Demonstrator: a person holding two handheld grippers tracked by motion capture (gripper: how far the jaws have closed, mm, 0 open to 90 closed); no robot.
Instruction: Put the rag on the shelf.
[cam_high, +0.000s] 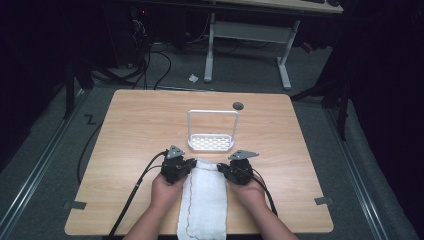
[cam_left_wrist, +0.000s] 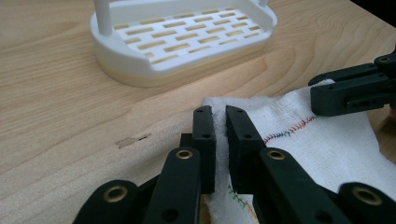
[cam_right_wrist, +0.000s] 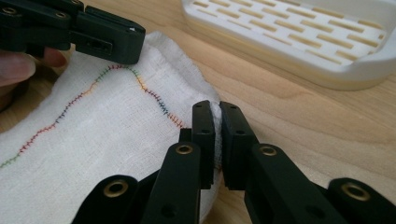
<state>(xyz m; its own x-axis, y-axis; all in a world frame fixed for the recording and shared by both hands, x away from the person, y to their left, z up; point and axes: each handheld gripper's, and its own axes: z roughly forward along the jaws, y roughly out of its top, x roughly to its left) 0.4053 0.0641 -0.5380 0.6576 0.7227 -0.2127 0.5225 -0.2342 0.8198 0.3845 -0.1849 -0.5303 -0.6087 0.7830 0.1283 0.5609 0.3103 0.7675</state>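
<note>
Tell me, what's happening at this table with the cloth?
A person sits at the wooden table with a two-jaw tool in each hand. The left tool and the right tool are each pinched shut on a far corner of a white cloth with coloured stitching, which lies flat and hangs over the near edge. Just beyond it stands a white slotted rack, with nothing in it.

Your left gripper (cam_high: 192, 165) and right gripper (cam_high: 222, 169) sit low, side by side, jaws nearly closed, tips facing inward.
</note>
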